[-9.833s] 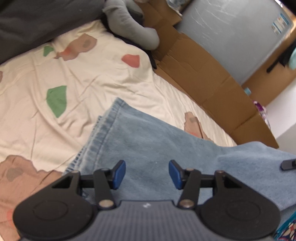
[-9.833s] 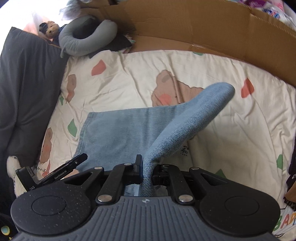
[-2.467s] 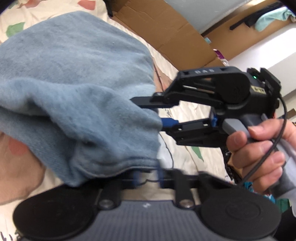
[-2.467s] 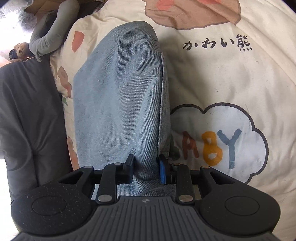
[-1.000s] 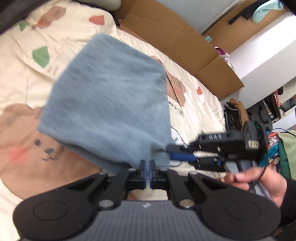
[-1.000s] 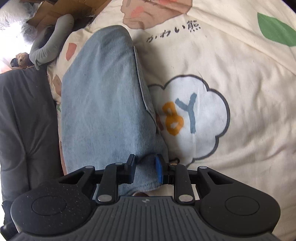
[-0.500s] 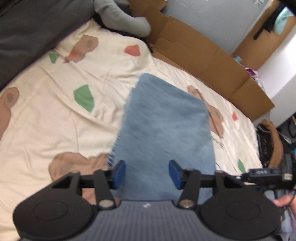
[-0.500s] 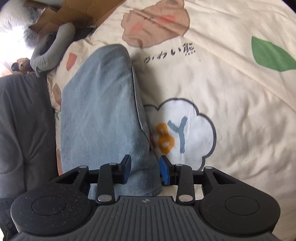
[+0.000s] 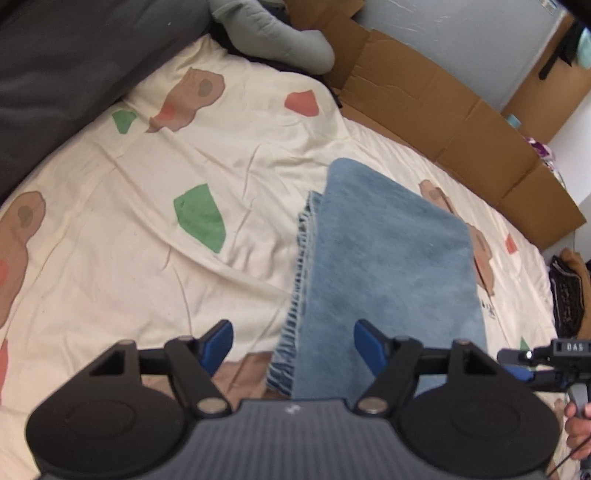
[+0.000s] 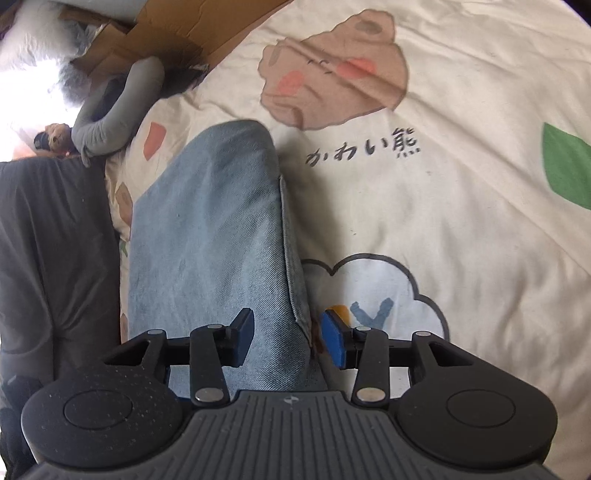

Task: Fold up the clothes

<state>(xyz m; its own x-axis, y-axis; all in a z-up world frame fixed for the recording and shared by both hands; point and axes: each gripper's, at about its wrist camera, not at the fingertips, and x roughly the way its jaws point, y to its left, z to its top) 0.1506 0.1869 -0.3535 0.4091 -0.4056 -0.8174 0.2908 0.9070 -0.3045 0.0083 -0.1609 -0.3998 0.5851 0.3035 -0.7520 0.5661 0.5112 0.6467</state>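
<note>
The left gripper [image 9: 293, 345] hangs with its jaws spread wide, having just been opening; the near end of the folded jeans [image 9: 384, 273] lies below the gap, untouched by the blue pads [image 9: 218, 341]. The right gripper [image 10: 286, 338] has also just been opening, and its jaws stand apart over the jeans' [image 10: 210, 240] near edge, the pads not pressing the denim. The jeans lie flat in a folded stack on the cream bear-print bedsheet [image 9: 129, 236], beside its cloud print [image 10: 388, 295]. Beyond the jeans a grey neck pillow [image 9: 273, 33] rests at the sheet's far corner, next to flattened cardboard [image 9: 436, 107].
</note>
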